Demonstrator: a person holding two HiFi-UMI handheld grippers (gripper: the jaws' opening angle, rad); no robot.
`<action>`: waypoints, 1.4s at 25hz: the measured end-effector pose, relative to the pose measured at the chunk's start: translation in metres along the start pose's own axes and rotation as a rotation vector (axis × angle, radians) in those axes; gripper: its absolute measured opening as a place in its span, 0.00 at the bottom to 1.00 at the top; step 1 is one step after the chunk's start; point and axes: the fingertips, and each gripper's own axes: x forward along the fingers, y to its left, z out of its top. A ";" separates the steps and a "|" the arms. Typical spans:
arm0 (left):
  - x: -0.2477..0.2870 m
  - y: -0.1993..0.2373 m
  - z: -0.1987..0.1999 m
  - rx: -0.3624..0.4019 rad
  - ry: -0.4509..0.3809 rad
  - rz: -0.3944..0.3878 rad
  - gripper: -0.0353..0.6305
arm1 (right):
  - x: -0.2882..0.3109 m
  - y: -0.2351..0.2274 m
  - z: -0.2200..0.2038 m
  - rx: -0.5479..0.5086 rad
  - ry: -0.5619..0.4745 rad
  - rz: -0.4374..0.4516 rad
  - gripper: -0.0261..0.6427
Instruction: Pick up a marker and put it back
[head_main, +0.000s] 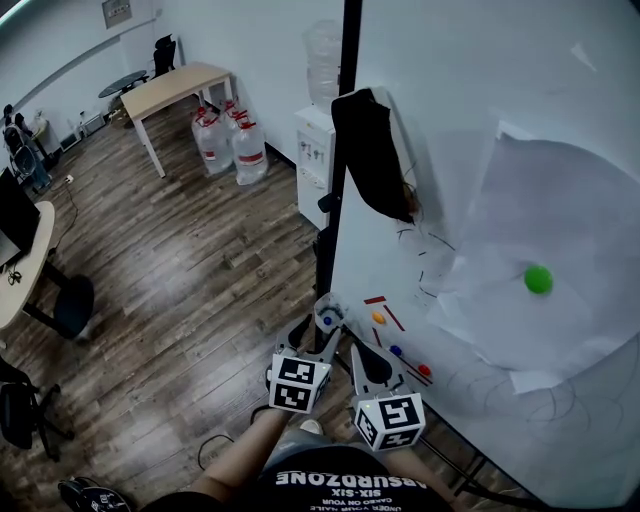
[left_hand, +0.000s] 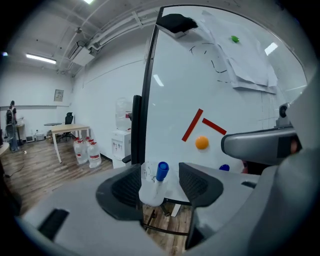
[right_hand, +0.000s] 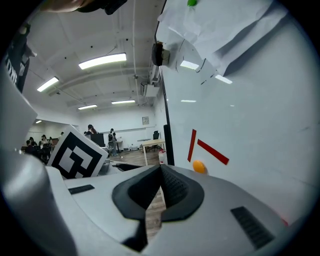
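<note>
**A:** What do you get on the head view?

**B:** I see both tools held side by side, low in the picture, pointing at the lower left corner of the whiteboard (head_main: 440, 80). The left hand-held gripper (head_main: 320, 328) reaches the board's edge, and the marker (head_main: 328, 321) shows there as a blue cap in a pale ring. The right hand-held gripper (head_main: 360, 355) sits just beside it, a little lower, near an orange magnet (head_main: 378, 318). Paper sheets (head_main: 560, 230) hang on the board well apart from both, with a green magnet (head_main: 538, 279) on them.

**A:** And the left gripper view?

**B:** The marker (left_hand: 162, 170) stands upright between the jaws of the left hand-held gripper (left_hand: 161, 184). It has a blue cap on top, and a whitish part below that I can't tell from its holder. The jaws stand apart. The marker is close against the left jaw, with a clear gap to the other, so I read no clamp on it. Behind it are the orange magnet (left_hand: 202, 142) and two red strips (left_hand: 192, 125).

**A:** The right gripper view?

**B:** The right hand-held gripper (right_hand: 161, 172) has its jaws pressed together with nothing between them. It is aimed along the board, past the orange magnet (right_hand: 199, 166).
</note>
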 end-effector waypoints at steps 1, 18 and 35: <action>0.002 0.000 -0.001 -0.001 0.005 -0.007 0.38 | 0.001 -0.001 0.000 0.000 0.000 -0.003 0.04; 0.022 -0.001 -0.007 0.002 0.031 -0.069 0.27 | 0.007 -0.004 -0.008 0.009 0.012 -0.036 0.04; 0.026 0.005 -0.011 0.026 0.043 -0.085 0.18 | 0.011 0.001 -0.018 0.023 0.024 -0.040 0.04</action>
